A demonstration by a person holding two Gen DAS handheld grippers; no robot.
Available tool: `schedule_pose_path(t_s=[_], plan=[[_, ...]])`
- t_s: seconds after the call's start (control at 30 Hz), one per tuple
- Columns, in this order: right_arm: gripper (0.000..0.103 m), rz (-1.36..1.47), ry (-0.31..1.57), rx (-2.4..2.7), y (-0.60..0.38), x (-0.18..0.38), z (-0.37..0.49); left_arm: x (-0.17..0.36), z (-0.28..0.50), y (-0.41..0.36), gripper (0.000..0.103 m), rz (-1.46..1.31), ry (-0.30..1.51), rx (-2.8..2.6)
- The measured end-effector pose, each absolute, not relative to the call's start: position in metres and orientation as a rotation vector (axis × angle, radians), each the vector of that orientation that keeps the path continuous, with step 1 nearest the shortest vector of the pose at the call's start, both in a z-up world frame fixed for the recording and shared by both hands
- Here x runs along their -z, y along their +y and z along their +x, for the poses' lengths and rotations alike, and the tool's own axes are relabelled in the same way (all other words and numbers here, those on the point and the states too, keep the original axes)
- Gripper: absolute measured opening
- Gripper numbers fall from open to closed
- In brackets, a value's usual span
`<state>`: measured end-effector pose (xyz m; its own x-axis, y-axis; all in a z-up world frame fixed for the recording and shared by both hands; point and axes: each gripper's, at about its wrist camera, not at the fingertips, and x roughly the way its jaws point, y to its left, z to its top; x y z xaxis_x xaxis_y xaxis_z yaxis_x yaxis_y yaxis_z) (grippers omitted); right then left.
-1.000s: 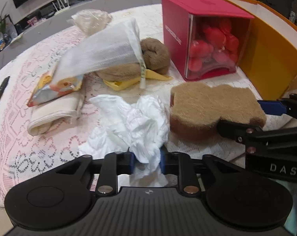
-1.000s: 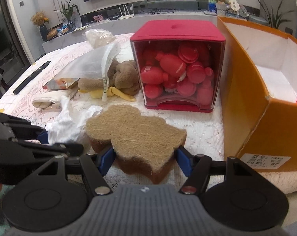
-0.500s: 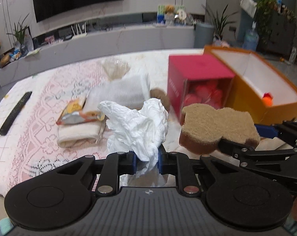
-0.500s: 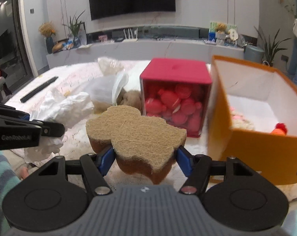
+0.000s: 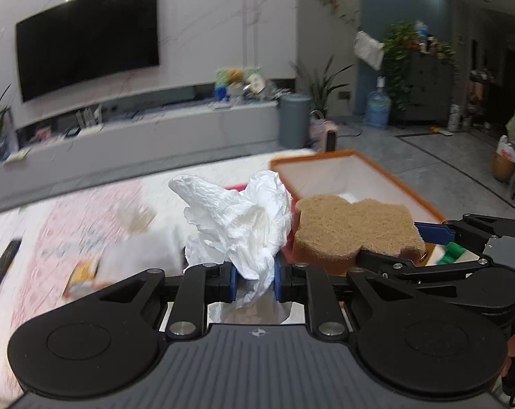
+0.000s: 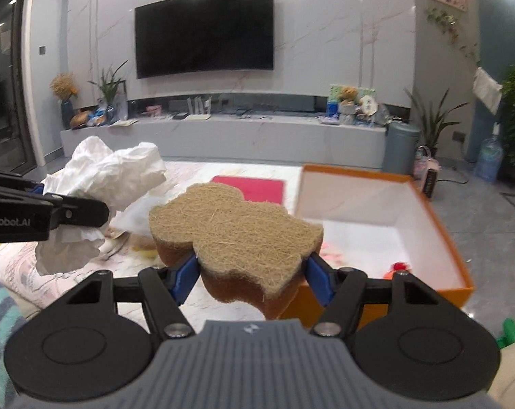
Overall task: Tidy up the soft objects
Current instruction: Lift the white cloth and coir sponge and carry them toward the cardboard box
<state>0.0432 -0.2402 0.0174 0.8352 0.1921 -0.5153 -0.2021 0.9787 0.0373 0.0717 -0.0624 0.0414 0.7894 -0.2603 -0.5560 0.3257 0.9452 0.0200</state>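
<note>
My left jaws (image 5: 255, 281) stand narrow, pinched on a crumpled white tissue (image 5: 237, 218) — thin, creased paper that billows up above the blue pads and trails a tail down between them. My right jaws (image 6: 250, 274) stand wider, clamped on a scouring sponge (image 6: 233, 228): a wavy, bear-like outline, coarse tan fibre on top, an orange-brown foam layer beneath. Both things hang in the air, side by side, the sponge just right of the tissue in the left view.

Beyond the sponge sits the orange box (image 6: 441, 225), open-topped, white inside, with a small red-and-orange thing and something pale pink on its floor. The red box (image 6: 249, 187) lies between the tissue and the orange box, only its flat lid showing. Below and left, the counter (image 5: 70, 225) carries a pink-patterned lace cloth, a dark remote (image 5: 2, 266) near its edge and a blurred pile of bags.

A second ago both loads lay on the lace cloth; now they are lifted clear, and the view has tipped up to the wall television (image 6: 204, 30) and the long grey cabinet (image 6: 257, 136).
</note>
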Motion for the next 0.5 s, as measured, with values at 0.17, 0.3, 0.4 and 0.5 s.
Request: schedule_pose_path(t_s=[0.17, 0.3, 0.4, 0.5], plan=[[0.066, -0.021, 0.524, -0.153, -0.278, -0.036, 0.046, -0.05, 0.086, -0.095, 0.021, 0.15, 0.538, 0.388], [0.066, -0.025, 0.522, -0.133, -0.306, -0.048, 0.059, -0.055, 0.106, -0.118, 0.022, 0.149, 0.53, 0.451], [0.066, -0.048, 0.528, -0.118, -0.32, -0.055, 0.074, -0.057, 0.125, -0.135, 0.022, 0.151, 0.542, 0.501], [0.066, -0.066, 0.546, -0.105, -0.336, -0.056, 0.094, -0.056, 0.15, -0.154, 0.022, 0.159, 0.575, 0.545]])
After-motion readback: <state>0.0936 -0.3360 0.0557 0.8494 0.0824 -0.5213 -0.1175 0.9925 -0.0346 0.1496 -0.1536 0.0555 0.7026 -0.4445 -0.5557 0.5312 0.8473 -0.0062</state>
